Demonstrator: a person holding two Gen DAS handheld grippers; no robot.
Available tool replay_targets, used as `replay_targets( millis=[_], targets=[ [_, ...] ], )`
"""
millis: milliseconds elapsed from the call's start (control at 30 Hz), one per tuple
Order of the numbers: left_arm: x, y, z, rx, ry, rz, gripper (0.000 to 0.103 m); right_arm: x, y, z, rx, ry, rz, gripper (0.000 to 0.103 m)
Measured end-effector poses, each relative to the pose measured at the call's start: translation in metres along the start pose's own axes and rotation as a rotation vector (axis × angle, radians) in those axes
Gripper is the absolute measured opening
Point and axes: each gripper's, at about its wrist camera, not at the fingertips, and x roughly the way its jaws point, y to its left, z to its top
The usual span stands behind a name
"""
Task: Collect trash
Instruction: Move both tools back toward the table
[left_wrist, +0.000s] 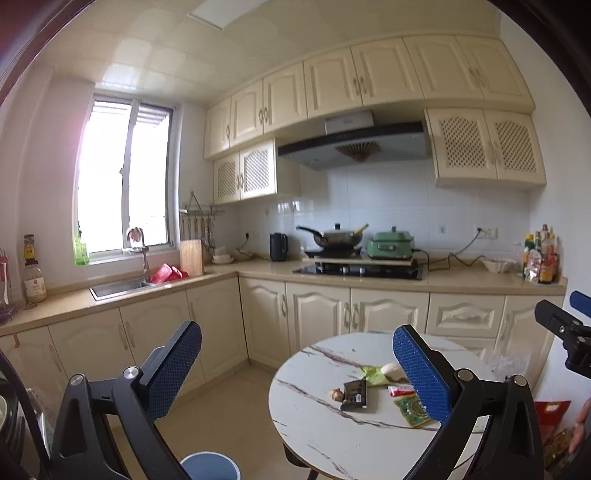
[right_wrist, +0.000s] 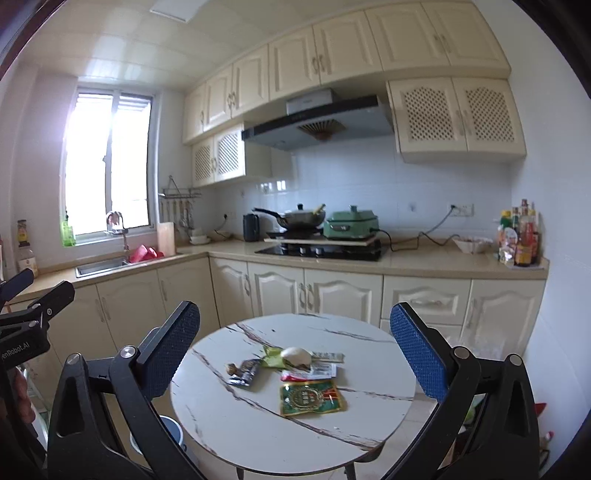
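Both the left gripper (left_wrist: 297, 363) and right gripper (right_wrist: 294, 347) hang above the round marble table (right_wrist: 229, 424) with jaws wide apart, nothing held. The trash sits mid-table: green foil packet (right_wrist: 312, 398), dark wrapper (right_wrist: 245, 373), red sachet (right_wrist: 308, 374). Looks light, crinkly and slippery, so I'd pinch a raised edge.

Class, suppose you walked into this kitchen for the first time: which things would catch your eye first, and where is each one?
First, the round marble table in the foreground, littered with wrappers, notably a green packet near its front. Next, the bright window above the sink at left. Then the green cooker beside the wok on the back counter.
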Motion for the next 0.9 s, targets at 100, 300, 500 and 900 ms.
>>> replay_targets(
  millis=[100, 300, 500, 900],
  targets=[
    [0.054, -0.009, 0.003, -0.003, 0.088, -0.025, 0.102, 0.033, -0.013, -0.013, 0.015, 0.067, -0.027, 0.103],
    [0.167, -0.026, -0.013, -0.015, 0.312, -0.104, 0.102, 0.108, -0.031, -0.052, 0.025, 0.235, -0.056, 0.103],
    [0.270, -0.064, -0.031, 0.028, 0.506, -0.180, 0.102, 0.185, -0.051, -0.098, 0.023, 0.422, -0.083, 0.103],
    [0.383, -0.101, -0.069, 0.073, 0.710, -0.220, 0.085, 0.278, -0.083, -0.145, 0.013, 0.604, -0.101, 0.103]
  ],
)
